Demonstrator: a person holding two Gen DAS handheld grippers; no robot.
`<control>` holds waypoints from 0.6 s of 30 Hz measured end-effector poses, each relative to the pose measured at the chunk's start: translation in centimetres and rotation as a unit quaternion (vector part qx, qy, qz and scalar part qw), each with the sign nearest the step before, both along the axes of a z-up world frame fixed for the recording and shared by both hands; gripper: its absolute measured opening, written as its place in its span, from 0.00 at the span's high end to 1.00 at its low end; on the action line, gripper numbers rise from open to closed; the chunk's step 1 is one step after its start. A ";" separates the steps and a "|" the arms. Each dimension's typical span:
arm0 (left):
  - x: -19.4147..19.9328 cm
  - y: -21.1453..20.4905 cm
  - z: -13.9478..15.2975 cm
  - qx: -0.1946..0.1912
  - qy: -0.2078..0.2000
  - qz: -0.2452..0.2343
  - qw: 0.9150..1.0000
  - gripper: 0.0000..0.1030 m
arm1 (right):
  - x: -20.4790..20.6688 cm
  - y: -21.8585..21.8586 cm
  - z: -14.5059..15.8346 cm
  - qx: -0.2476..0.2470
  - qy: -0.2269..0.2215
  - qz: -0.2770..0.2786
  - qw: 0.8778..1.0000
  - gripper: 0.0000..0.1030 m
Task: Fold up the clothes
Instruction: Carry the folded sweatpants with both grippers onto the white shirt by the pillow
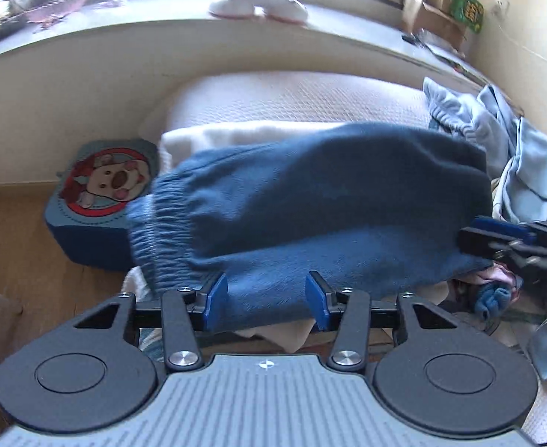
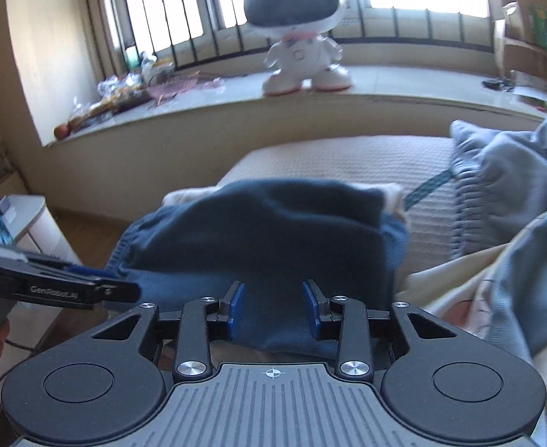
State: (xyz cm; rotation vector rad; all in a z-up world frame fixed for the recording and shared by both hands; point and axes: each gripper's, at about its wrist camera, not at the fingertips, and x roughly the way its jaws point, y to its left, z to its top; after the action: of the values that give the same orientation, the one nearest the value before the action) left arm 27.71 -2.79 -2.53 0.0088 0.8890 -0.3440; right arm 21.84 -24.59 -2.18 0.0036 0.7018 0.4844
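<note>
While folded on bed (image 1: pixel 292 97), blue garment (image 1: pixel 310 201) between tongs.

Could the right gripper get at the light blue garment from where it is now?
Probably yes. The light blue garment lies uncovered on the bed beside the right gripper, nothing between them. But dark blue pants sit between its pads and would need releasing first.

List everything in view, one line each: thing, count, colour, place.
dark blue garment: 1, dark blue, on the bed, between both grippers' jaws
light blue clothes: a heap, pale blue, right on the bed
bed cover: 1, off-white, under the clothes
cartoon cushion: 1, blue with a red ring, floor beside the bed
robot toy: 1, white with a dark head, windowsill
cardboard box: 1, brown, right end of sill
left gripper: 1, black, blue pads, open
right gripper: 1, black, blue pads, open
</note>
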 end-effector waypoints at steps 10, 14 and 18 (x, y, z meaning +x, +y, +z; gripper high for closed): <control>4.4 -1.6 -4.3 0.020 0.028 -0.016 0.999 0.52 | 5.4 1.6 -5.5 -0.021 0.074 -0.041 0.996 0.72; 6.0 -1.9 -5.2 0.013 0.036 -0.006 0.999 0.48 | 6.0 2.2 -6.1 -0.024 0.080 -0.048 0.995 0.72; 6.7 -2.5 -5.7 0.025 0.035 -0.007 0.999 0.46 | 6.0 2.7 -6.5 -0.035 0.071 -0.049 0.996 0.72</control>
State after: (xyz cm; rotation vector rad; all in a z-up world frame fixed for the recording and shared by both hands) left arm 34.45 -5.32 -8.24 0.0497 0.9664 -0.3371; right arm 27.85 -21.89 -8.66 0.0066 0.8535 0.3683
